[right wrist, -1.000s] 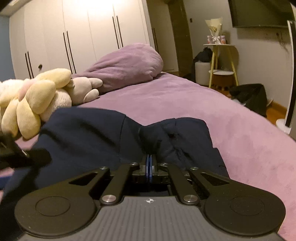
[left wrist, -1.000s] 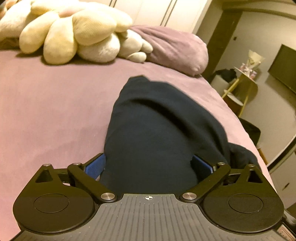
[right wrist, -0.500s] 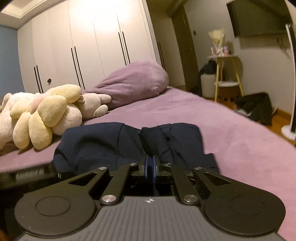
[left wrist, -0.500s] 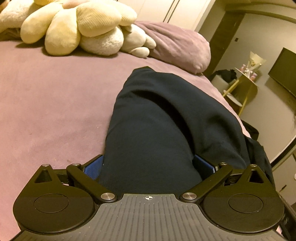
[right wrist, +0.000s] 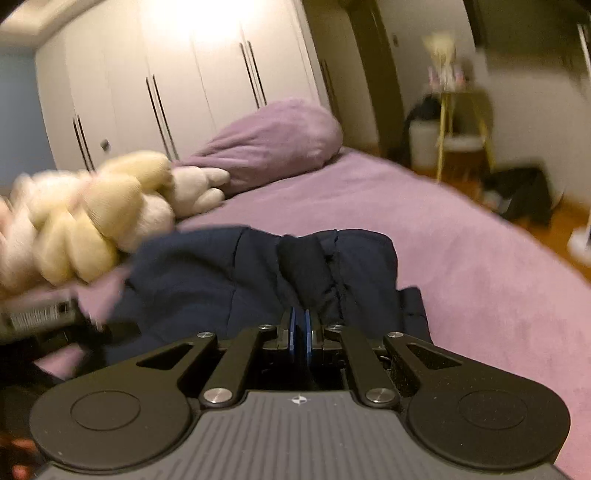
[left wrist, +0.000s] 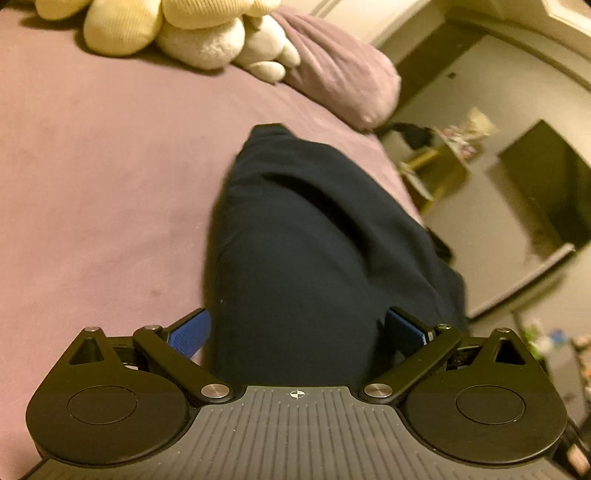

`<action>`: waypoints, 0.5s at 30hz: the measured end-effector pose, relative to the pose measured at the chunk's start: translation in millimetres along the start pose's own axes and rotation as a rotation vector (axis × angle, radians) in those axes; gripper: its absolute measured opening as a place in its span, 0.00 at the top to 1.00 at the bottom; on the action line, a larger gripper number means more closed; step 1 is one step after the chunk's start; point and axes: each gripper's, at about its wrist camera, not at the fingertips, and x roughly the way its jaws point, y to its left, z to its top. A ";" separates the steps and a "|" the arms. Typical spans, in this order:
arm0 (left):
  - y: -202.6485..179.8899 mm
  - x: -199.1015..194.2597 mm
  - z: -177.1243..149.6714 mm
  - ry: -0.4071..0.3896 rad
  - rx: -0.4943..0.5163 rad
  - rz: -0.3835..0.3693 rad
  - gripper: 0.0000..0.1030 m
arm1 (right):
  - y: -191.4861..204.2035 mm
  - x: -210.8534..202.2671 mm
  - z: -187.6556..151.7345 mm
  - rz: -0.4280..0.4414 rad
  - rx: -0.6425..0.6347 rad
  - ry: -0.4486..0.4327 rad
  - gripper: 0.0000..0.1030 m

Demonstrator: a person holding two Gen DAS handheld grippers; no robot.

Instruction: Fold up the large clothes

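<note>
Lying folded on the purple bed (left wrist: pixel 92 177), the navy garment (left wrist: pixel 314 258) looks soft, limp and bulky. Left gripper (left wrist: pixel 295 328) straddles it, blue pads spread wide; right gripper (right wrist: pixel 300 325), its jaws opening, loosens on a bunched fold nearer the pillow (right wrist: pixel 273 140), a sound hold.

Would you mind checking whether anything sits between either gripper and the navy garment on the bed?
Nothing visible does. The left gripper has its jaws wide apart with the garment bulging between them. The right gripper is opening, a pinch of the same cloth between its pads.

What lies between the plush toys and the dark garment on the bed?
Only bare purple sheet separates the plush toys from the garment in the left wrist view; nothing else sits there.
</note>
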 end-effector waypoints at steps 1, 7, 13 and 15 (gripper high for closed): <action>6.1 -7.4 0.8 0.013 0.002 -0.030 0.00 | -12.3 -12.6 6.2 -0.014 0.041 -0.001 0.81; 24.2 1.2 -10.0 0.123 -0.048 -0.154 0.01 | -94.8 -12.3 6.5 0.099 0.349 0.238 0.47; 30.7 20.6 -9.4 0.125 -0.111 -0.167 0.00 | -124.6 24.5 -8.8 0.244 0.547 0.344 0.32; 31.4 23.7 -8.0 0.126 -0.117 -0.173 0.00 | -127.3 31.5 -10.9 0.271 0.596 0.352 0.32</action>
